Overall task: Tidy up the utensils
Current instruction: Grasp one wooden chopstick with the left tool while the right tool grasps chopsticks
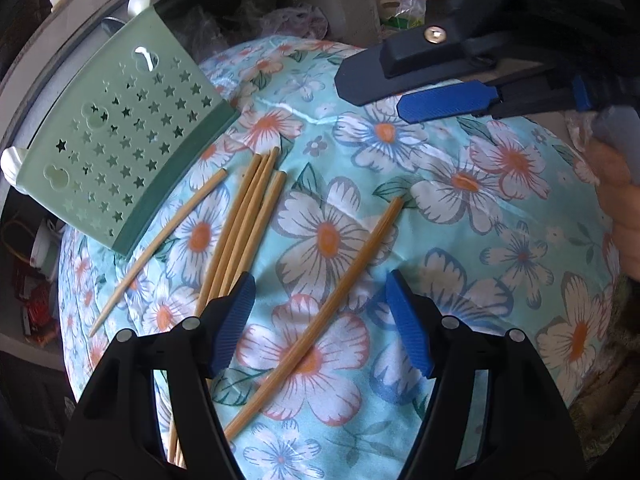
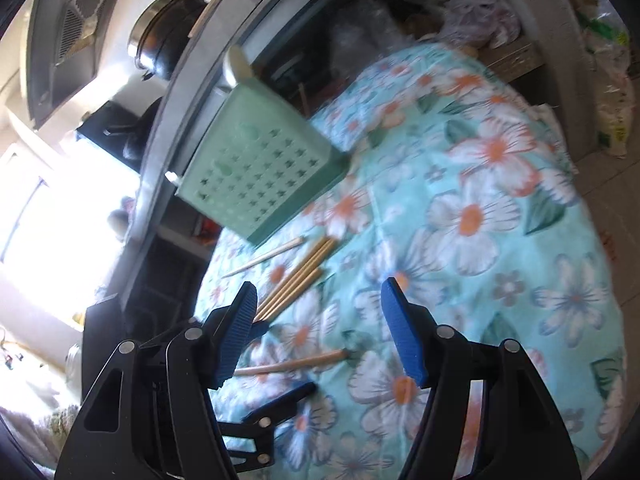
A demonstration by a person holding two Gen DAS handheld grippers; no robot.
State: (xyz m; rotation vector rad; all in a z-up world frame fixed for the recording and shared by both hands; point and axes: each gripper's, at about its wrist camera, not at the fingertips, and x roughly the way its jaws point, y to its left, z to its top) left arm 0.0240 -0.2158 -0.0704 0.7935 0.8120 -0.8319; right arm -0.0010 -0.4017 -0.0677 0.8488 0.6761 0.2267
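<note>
The left gripper [image 1: 322, 320] has its jaws spread wide over a single chopstick [image 1: 316, 316] lying diagonally on the floral tablecloth [image 1: 460, 208]; a bundle of chopsticks [image 1: 244, 224] lies just left. The right gripper [image 2: 320, 328], jaws also wide apart, holds nothing. The green perforated utensil holder [image 1: 120, 136] sits upper left.

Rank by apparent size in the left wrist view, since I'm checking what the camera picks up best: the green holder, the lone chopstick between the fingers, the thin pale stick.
1. green holder, clearly largest.
2. lone chopstick, though it lies nearest the camera.
3. thin pale stick, slimmer and shorter-looking.
</note>
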